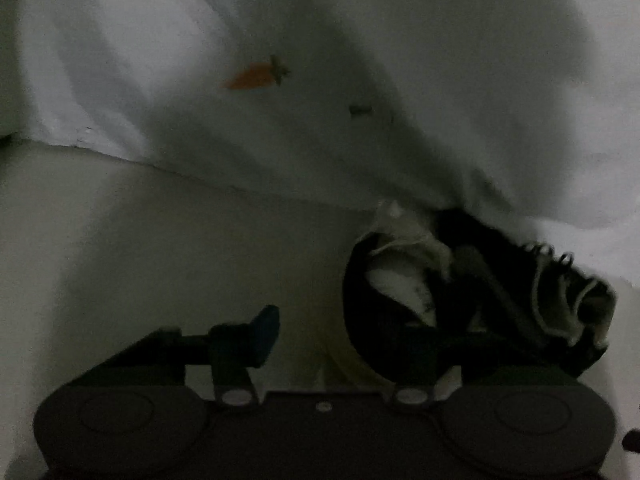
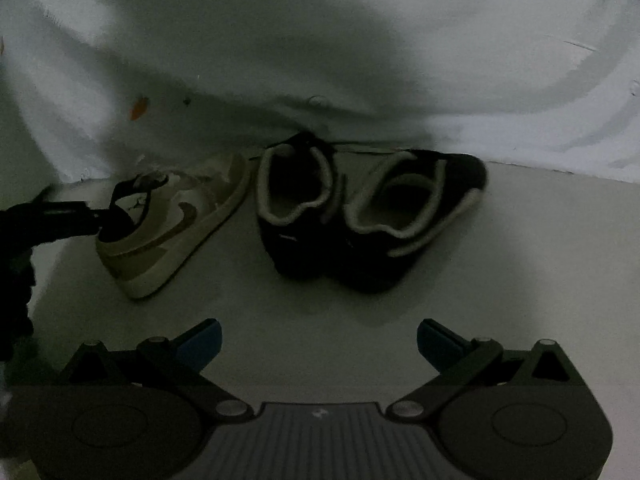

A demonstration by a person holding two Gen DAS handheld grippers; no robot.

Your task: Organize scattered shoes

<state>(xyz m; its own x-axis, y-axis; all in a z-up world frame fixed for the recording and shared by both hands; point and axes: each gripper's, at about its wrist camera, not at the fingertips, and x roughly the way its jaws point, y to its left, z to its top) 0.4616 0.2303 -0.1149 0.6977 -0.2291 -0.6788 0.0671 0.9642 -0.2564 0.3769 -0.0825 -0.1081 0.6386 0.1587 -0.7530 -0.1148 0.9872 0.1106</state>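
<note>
Against the far white sheet (image 2: 360,40), your left gripper (image 2: 102,216) grips the tan sneaker (image 2: 172,228) by its heel collar, left of the dark pair (image 2: 360,216); your right gripper (image 2: 319,338) hangs open. That thin hold could slip, tipping the sneaker.

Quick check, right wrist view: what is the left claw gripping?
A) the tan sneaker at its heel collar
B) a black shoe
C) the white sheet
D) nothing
A: the left claw comes in from the left edge and is clamped on the heel collar of the tan sneaker; the two black shoes sit untouched beside it.
</note>
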